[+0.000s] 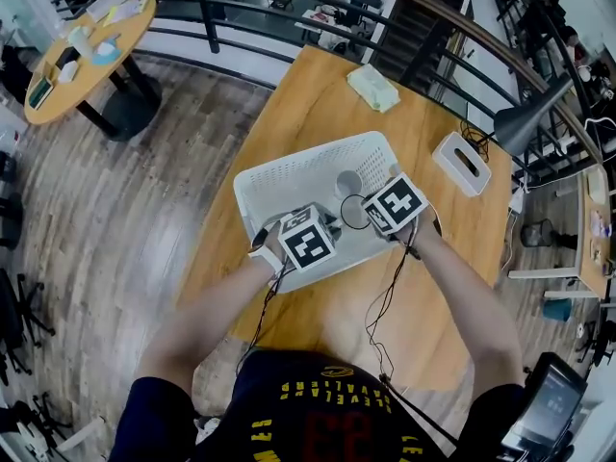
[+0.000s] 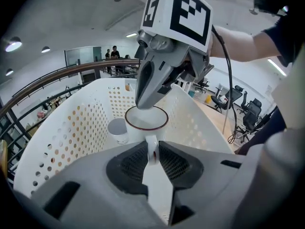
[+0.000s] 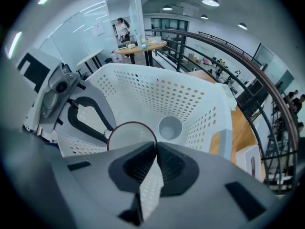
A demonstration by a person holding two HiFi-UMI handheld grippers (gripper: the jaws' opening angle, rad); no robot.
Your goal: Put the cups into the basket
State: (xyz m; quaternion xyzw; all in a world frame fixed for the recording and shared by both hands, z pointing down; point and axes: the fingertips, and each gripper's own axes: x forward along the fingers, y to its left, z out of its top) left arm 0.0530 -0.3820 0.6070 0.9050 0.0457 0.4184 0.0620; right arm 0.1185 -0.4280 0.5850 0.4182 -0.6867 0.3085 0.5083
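You hold the red-rimmed white mug (image 2: 145,124) (inside the white perforated plastic basket (image 2: 71,128)): left gripper (image 2: 151,152) clamped on its handle, right gripper (image 3: 155,149) on its rim; next, set down and release.

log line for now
left hand-held gripper: shut on mug handle | right hand-held gripper: shut on mug rim | small cup: in basket

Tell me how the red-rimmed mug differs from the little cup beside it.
The mug is wider, with a dark red rim and a handle; the little cup is narrower and plain white. The left gripper pinches the mug's handle and the right gripper its rim; the little cup stands free. Both are upright within the basket.
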